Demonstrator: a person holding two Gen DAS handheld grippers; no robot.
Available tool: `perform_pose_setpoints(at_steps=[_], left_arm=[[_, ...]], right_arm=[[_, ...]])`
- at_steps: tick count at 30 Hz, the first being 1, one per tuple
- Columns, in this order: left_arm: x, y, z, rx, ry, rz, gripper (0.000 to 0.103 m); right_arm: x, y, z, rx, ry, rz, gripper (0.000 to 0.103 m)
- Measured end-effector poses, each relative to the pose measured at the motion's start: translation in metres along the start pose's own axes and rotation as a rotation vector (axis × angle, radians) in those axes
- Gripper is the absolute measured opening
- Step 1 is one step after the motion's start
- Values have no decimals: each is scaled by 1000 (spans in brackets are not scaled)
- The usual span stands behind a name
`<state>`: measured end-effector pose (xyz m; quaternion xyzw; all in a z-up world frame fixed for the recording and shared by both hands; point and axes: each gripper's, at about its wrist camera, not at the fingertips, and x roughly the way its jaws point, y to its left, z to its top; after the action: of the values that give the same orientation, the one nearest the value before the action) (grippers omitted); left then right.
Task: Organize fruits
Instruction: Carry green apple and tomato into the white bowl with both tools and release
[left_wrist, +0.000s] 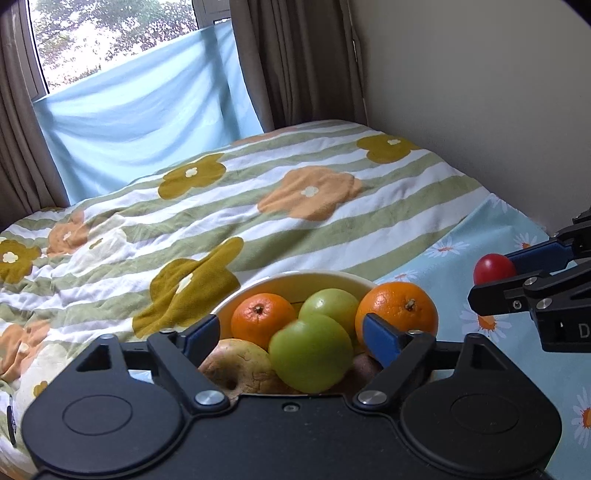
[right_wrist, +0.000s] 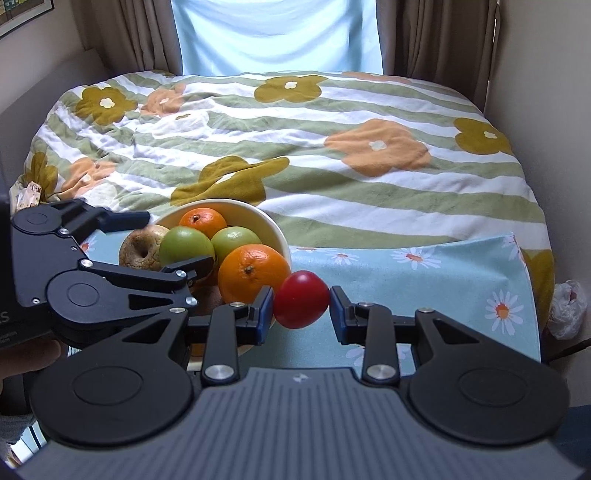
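Note:
A cream bowl (left_wrist: 295, 280) (right_wrist: 271, 225) on the bed holds two oranges (left_wrist: 397, 310) (right_wrist: 253, 273), two green apples (left_wrist: 310, 350) (right_wrist: 186, 245) and a brownish blemished fruit (left_wrist: 240, 365) (right_wrist: 142, 245). My left gripper (left_wrist: 291, 336) (right_wrist: 173, 240) hangs open over the bowl. The near green apple lies between its blue pads, which do not touch it. To the right of the bowl, my right gripper (right_wrist: 301, 310) (left_wrist: 493, 277) is shut on a small red fruit (right_wrist: 301, 299) (left_wrist: 493, 267), held above the daisy-print cloth (right_wrist: 424, 280).
A striped flowered quilt (right_wrist: 332, 155) covers the bed behind the bowl. Walls close in on the right (left_wrist: 480, 110) and curtains (left_wrist: 295, 62) hang at the back. A white plastic bag (right_wrist: 567, 306) lies at the bed's right edge.

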<state>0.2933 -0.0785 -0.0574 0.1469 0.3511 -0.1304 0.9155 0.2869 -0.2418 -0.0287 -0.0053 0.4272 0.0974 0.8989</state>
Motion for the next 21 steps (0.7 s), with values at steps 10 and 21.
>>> perform_pose_setpoints(at_steps=[10, 21], left_arm=[[-38, 32, -21, -70, 4, 66, 90], [-69, 62, -52, -174, 22, 145, 90]], right_arm=[[-1, 20, 1, -52, -1, 43, 48], [15, 66, -11, -130, 43, 120, 48]])
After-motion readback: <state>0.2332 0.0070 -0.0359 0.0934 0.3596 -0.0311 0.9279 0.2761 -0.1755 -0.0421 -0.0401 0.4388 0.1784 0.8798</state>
